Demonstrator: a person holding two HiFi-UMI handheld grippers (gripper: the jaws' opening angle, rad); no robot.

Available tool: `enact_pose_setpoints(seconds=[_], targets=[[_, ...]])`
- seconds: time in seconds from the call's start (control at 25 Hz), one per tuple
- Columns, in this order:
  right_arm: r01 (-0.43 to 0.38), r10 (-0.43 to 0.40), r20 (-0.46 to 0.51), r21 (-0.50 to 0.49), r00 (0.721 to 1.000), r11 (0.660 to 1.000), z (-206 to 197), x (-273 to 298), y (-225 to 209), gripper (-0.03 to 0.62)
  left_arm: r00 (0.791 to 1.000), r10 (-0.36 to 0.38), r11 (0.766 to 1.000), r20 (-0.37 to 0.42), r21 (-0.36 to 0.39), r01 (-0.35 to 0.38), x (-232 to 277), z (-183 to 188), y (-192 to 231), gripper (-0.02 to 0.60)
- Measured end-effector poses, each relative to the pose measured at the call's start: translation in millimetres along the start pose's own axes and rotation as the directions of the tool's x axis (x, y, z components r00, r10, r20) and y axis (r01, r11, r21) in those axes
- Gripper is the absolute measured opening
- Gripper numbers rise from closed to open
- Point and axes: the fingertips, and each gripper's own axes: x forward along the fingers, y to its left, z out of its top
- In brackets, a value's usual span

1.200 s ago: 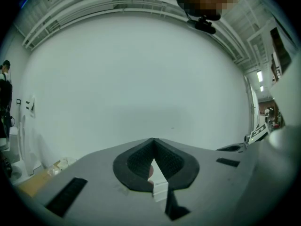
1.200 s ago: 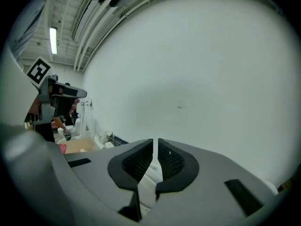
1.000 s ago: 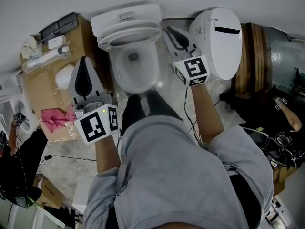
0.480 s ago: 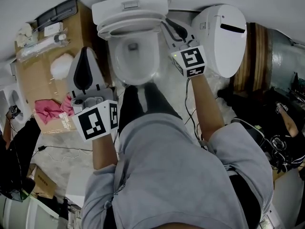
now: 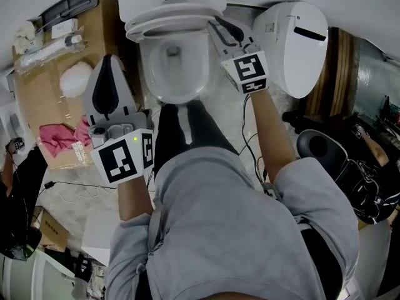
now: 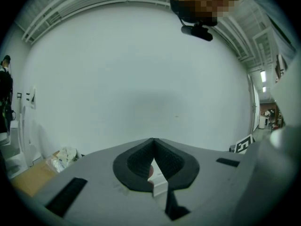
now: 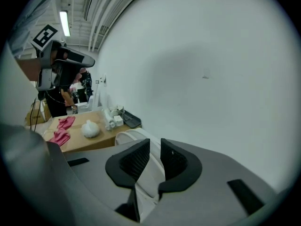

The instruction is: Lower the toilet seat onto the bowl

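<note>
Right gripper view: toilet seat [image 7: 149, 175] rim clamped between the right tongs [image 7: 154, 146].

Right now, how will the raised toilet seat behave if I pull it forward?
The toilet seat looks rigid, so should swing as one piece. Its smooth rim may slip in the right gripper. Raised against the tank, it may drop once tipped.

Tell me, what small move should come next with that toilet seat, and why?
Probably swing the toilet seat forward and down: the right gripper looks shut on its edge, the seat stands upright against the tank, and the bowl lies open.
</note>
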Motion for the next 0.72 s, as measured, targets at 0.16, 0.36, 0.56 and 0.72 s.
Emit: enact_pose_setpoints(seconds=[0.16, 0.36, 0.56, 0.72], targets=[[-0.013, 0.012, -0.036, -0.016, 0.999, 1.0, -15.7, 11.5, 0.6, 0.057, 1.0, 0.005, 1.0, -0.01, -0.005, -0.005, 2.9, -7.6, 2.5, 0.0], [-0.022, 0.021, -0.054, -0.022, 0.998, 1.0, -25.0, 23.1, 1.7, 0.061, 1.0, 0.016, 1.0, -0.025, -0.011, -0.017, 5.7, -18.2, 8.4, 0.0], [-0.034, 0.031, -0.069, -0.037, 0.997, 0.999, -32.1, 30.8, 2.3, 0.066, 0.999, 0.027, 1.0, -0.037, -0.01, -0.028, 8.8, -25.0, 12.9, 0.0], [-0.04, 0.036, -0.079, -0.045, 0.996, 0.998, -38.3, 37.8, 2.4, 0.072, 0.999, 0.034, 0.999, -0.041, -0.01, -0.035, 11.6, -29.4, 16.3, 0.0]])
